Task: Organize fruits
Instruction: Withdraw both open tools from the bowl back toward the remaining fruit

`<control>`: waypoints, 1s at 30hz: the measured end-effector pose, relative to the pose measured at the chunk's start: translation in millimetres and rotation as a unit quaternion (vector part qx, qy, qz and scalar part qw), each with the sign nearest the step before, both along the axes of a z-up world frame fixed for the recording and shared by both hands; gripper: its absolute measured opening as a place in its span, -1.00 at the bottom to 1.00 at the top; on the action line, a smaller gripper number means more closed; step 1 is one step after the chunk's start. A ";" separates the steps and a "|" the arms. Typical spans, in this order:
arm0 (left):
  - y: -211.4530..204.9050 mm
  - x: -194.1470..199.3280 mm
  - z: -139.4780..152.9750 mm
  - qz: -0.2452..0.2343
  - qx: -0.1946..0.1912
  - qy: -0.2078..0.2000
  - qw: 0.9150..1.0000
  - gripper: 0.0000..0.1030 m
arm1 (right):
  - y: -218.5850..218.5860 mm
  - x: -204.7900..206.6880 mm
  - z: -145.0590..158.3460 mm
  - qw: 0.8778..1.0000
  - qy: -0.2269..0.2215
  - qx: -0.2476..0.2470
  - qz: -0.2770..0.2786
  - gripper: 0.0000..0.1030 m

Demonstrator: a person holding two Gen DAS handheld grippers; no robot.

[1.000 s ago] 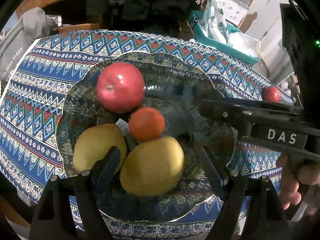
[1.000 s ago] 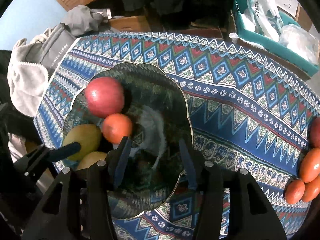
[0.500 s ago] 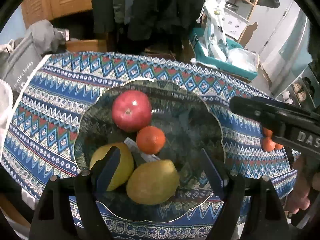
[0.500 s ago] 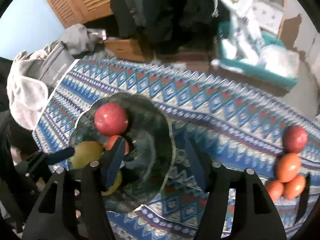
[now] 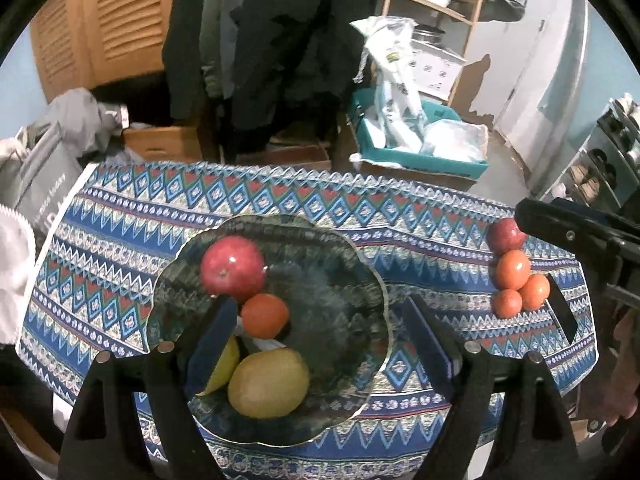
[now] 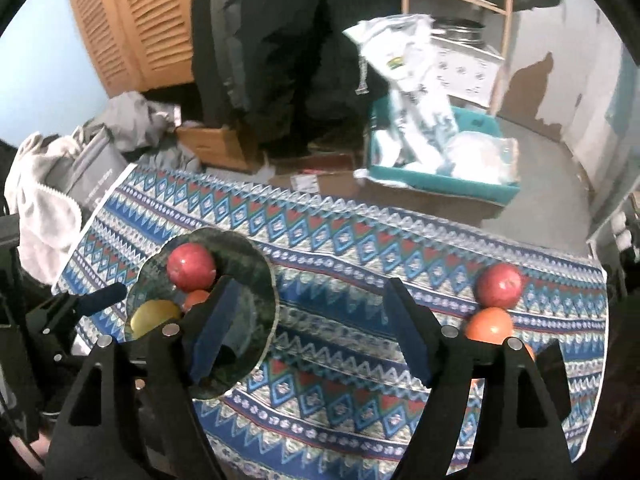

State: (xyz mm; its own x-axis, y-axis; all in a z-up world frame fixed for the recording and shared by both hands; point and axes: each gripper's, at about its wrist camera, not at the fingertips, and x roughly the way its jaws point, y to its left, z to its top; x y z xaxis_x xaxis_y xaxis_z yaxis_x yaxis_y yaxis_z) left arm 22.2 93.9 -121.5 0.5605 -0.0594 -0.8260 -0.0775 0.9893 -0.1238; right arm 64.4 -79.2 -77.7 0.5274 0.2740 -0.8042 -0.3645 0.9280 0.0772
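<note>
A dark glass plate [image 5: 340,276] on the patterned tablecloth holds a red apple [image 5: 233,271], an orange [image 5: 265,316] and two yellow pears [image 5: 269,383]. The plate also shows in the right wrist view [image 6: 256,292], at the left. My left gripper [image 5: 320,340] is open and empty, raised above the plate's near side. My right gripper [image 6: 308,328] is open and empty, high above the cloth between the plate and a loose pile of fruit. That pile has a red apple [image 6: 500,285] and oranges [image 6: 489,326]; it also shows in the left wrist view [image 5: 514,269].
The tablecloth [image 6: 340,248] covers a small table with edges close on all sides. A black knife-like object [image 5: 562,312] lies by the loose oranges. Behind the table are a teal bin with bags [image 5: 416,148], cardboard boxes, hanging coats and grey bags at the left.
Both grippers have pulled back and up from the plate, so the whole table now shows. The right gripper has swung right toward the loose fruit. Both stay open.
</note>
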 end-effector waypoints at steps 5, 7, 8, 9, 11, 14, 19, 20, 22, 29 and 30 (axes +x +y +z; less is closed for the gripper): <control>-16.6 0.2 12.8 -0.012 0.003 -0.010 1.000 0.67 | -23.7 -7.7 11.0 1.000 -0.020 -0.016 -0.019 0.48; -23.5 0.2 19.3 -0.017 0.005 -0.016 1.000 0.68 | -36.7 -11.2 15.9 0.999 -0.025 -0.009 -0.027 0.50; -26.5 0.3 22.2 -0.019 0.005 -0.019 1.000 0.70 | -41.7 -12.6 18.1 0.999 -0.026 -0.006 -0.030 0.50; -30.3 0.8 25.8 -0.020 0.005 -0.023 1.000 0.72 | -48.7 -15.0 21.3 0.999 -0.030 -0.003 -0.035 0.50; -35.7 1.3 30.5 -0.022 0.005 -0.028 0.999 0.72 | -59.2 -18.2 25.8 0.998 -0.037 -0.005 -0.042 0.51; -46.9 2.7 37.2 -0.028 0.010 -0.031 0.999 0.72 | -71.9 -20.8 30.3 0.998 -0.045 -0.008 -0.052 0.52; -66.1 4.5 48.1 -0.042 0.019 -0.038 0.998 0.72 | -96.2 -24.6 35.0 0.996 -0.056 -0.015 -0.072 0.52; -69.1 4.6 49.6 -0.045 0.019 -0.039 0.998 0.72 | -100.6 -25.3 35.8 0.995 -0.057 -0.016 -0.075 0.52; -76.7 5.4 53.8 -0.053 0.022 -0.043 0.997 0.72 | -111.2 -26.5 38.2 0.995 -0.058 -0.013 -0.081 0.52; -100.4 11.1 60.0 -0.074 0.025 -0.050 0.996 0.77 | -151.4 -31.9 45.1 0.992 -0.064 -0.010 -0.111 0.52; -104.0 12.7 60.3 -0.079 0.025 -0.049 0.995 0.77 | -158.7 -32.8 44.7 0.991 -0.063 -0.009 -0.115 0.52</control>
